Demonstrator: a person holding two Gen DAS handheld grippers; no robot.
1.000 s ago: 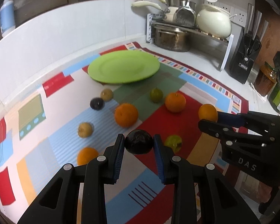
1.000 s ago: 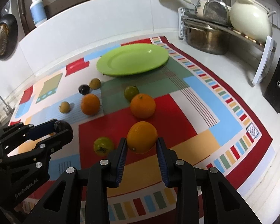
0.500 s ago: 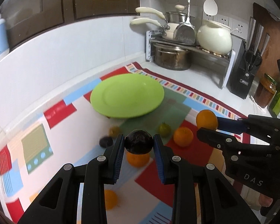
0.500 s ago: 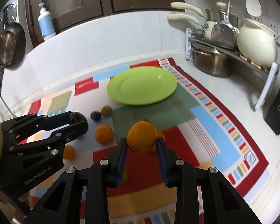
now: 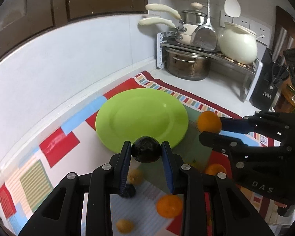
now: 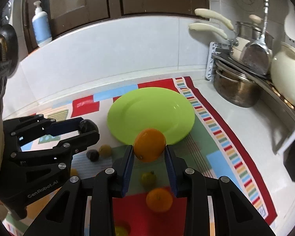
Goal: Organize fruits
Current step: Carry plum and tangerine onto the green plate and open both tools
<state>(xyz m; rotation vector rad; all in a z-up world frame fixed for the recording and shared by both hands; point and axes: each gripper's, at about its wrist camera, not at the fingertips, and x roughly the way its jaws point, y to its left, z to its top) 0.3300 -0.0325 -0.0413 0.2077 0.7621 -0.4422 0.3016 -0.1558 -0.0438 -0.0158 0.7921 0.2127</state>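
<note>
In the left wrist view, the left hand-held gripper [image 5: 146, 153] is seen closed onto a dark plum [image 5: 146, 151], which is pinched at its widest part between the two blue pads and carried in the air, just in front of the near rim of the green plate [image 5: 127, 116]. The plum is judged to be light, smooth-skinned and somewhat soft, so a gentle squeeze across the middle is thought best; a harder one could bruise it or let it squirt out. The right hand-held gripper [image 5: 208, 126] is seen to the right with an orange [image 5: 209, 122] clamped at its tip, beside the plate's right edge. Blurred loose fruit lies on the patterned mat [image 5: 57, 147] below, among it another orange [image 5: 169, 206] and a second dark fruit [image 5: 128, 190].

In the right wrist view, the orange [image 6: 149, 145] is held across its girth between the right hand-held gripper [image 6: 149, 153] pads, above the mat and before the plate [image 6: 147, 110] rim. It is judged firmer and heavier than the plum, with a pebbled skin that should grip well; a hold across the equator is taken as secure. The left hand-held gripper [image 6: 84, 126] is seen at the left, closed on the plum [image 6: 87, 124]. A small green fruit [image 6: 148, 178] and one more orange [image 6: 159, 199] remain on the mat [image 6: 212, 137], which covers the desk [image 6: 241, 123].
</note>
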